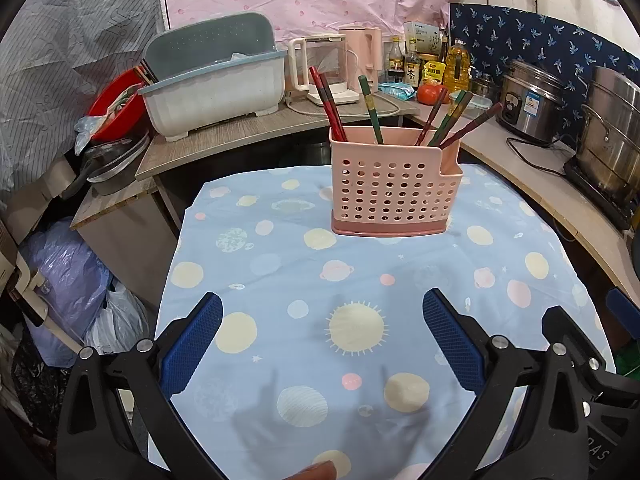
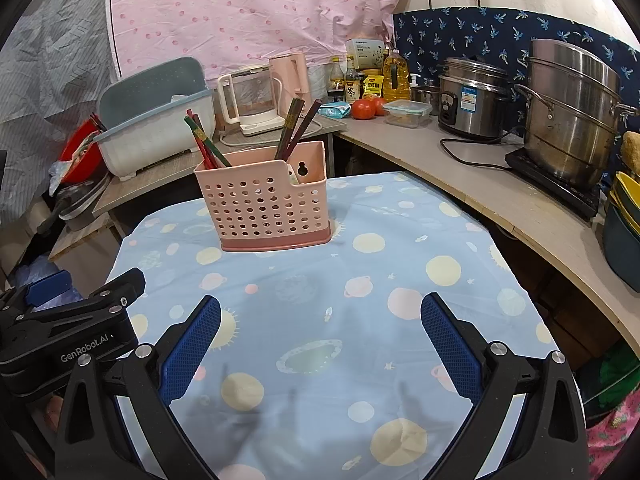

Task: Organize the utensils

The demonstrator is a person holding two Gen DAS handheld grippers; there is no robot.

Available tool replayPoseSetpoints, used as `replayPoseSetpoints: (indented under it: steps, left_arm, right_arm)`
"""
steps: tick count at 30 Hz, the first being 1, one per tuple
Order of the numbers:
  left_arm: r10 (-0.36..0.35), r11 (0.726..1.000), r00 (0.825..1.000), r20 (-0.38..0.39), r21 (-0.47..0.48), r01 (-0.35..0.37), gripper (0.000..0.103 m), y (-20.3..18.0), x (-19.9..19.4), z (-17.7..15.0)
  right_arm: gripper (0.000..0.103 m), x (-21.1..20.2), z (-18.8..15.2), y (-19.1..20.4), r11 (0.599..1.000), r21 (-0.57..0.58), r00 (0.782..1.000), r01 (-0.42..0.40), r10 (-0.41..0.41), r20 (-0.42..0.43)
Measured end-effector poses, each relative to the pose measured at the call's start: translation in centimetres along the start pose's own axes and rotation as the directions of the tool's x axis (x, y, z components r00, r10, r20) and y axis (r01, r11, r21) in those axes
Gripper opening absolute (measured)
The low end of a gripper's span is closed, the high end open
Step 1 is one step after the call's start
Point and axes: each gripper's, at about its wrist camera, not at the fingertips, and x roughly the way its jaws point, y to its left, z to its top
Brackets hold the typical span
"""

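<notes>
A pink perforated utensil holder (image 1: 394, 192) stands upright on the blue planet-print tablecloth (image 1: 280, 280), ahead of both grippers; it also shows in the right wrist view (image 2: 266, 208). Several red, green and dark chopsticks (image 1: 370, 110) stand in it, leaning left and right (image 2: 294, 128). My left gripper (image 1: 322, 320) is open and empty, held low over the cloth well short of the holder. My right gripper (image 2: 320, 322) is open and empty, beside the left one, whose body shows at the lower left of the right wrist view (image 2: 68, 320).
A grey-white dish rack (image 1: 212, 80) and a kettle (image 1: 320, 68) stand on a back table. A counter on the right (image 2: 460, 168) carries bottles, tomatoes (image 2: 366, 108), a rice cooker (image 2: 472, 96) and a steel steamer pot (image 2: 572, 120). Bags lie at the left (image 1: 72, 280).
</notes>
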Motion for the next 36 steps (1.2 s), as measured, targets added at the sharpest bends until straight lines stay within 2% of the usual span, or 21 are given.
replayPoseSetpoints:
  steps: [36]
  left_arm:
    - [-0.003,1.0,1.0,0.009,0.017,0.003,0.095,-0.57,-0.22,0.34]
  right_arm:
    - [0.097,0.04,0.07,-0.6,1.0,0.007,1.0,0.007,-0.007,0.004]
